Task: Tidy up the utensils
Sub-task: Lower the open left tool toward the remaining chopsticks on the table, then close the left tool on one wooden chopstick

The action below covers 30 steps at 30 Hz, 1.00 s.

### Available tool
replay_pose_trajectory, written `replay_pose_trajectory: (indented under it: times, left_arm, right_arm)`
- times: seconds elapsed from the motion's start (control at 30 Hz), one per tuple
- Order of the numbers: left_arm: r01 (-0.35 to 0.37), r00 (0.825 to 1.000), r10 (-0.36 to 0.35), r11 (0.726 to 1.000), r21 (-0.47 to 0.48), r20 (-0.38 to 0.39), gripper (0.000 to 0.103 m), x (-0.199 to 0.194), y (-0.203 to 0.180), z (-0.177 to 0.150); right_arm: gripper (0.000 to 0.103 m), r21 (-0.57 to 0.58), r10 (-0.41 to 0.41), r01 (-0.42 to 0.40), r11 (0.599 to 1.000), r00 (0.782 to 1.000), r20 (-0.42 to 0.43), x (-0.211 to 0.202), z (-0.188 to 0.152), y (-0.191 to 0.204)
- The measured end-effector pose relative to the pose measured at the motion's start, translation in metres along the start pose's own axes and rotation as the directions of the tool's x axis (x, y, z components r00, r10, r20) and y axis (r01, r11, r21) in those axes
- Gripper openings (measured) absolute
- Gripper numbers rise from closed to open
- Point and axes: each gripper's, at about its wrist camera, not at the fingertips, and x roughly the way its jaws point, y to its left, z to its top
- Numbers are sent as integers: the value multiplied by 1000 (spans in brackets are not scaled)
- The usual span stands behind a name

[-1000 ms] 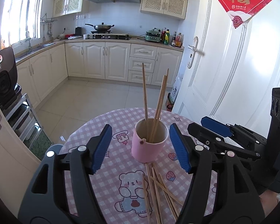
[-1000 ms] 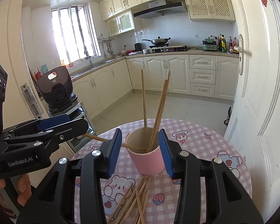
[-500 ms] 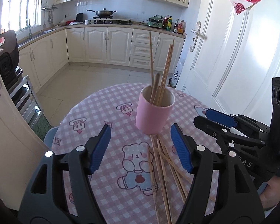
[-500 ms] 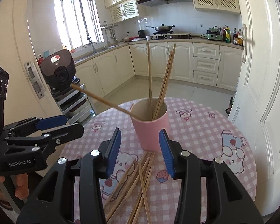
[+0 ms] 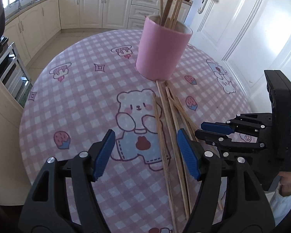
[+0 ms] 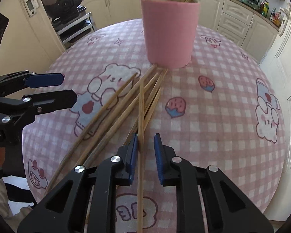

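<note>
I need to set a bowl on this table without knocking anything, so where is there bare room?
Free cloth lies left of the pink cup, toward the table's left edge, and right of the loose chopsticks toward the door-side edge. It is crowded in front of the cup, where the chopsticks fan out under both tools.

Your cup (image 5: 162,53) is plain pink with a pale cream inside, and the chopsticks (image 6: 114,108) standing in it and lying loose are light tan wood. The tabletop (image 5: 77,101) wears a pink-and-white check cloth printed with white bears in blue overalls, red-pink strawberries and small outlined diamonds. Both your left hand-held gripper (image 5: 144,154) and right hand-held gripper (image 6: 146,151) are black with ribbed blue pads and silver screw heads; behind them you have cream cabinets (image 5: 91,7) and a white door (image 5: 248,31).
</note>
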Motion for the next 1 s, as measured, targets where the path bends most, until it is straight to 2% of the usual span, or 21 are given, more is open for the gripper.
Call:
replay_pose_trajectory:
  times: [0.07, 0.2, 0.27, 0.47, 0.8, 0.87, 1.0]
  left_arm:
    - [0, 1000, 0, 1000, 12, -19, 66, 9, -4, -5]
    - [13, 999, -12, 1000, 19, -51, 54, 23, -8, -9]
    - [12, 998, -11, 1000, 13, -66, 47, 30, -7, -10]
    - [0, 997, 0, 1000, 4, -75, 47, 44, -4, -4]
    - [-78, 991, 85, 995, 67, -108, 46, 73, -22, 22]
    - [-95, 988, 103, 992, 78, -111, 36, 76, -23, 25]
    - [-93, 988, 101, 993, 70, -119, 31, 83, -22, 34]
  right_arm:
    - [15, -7, -8, 8, 1000, 1000, -1, -1, 0, 1]
    - [10, -27, -13, 13, 1000, 1000, -6, -1, 0, 3]
    - [7, -30, -41, 41, 999, 999, -11, 0, 0, 2]
    - [7, 0, -14, 14, 1000, 1000, -14, 5, 4, -9]
    - [6, 41, 42, -40, 998, 999, -29, 12, 16, -23]
    - [6, 45, 54, -52, 998, 998, -39, 12, 20, -25]
    - [6, 47, 63, -60, 997, 997, -53, 16, 29, -27]
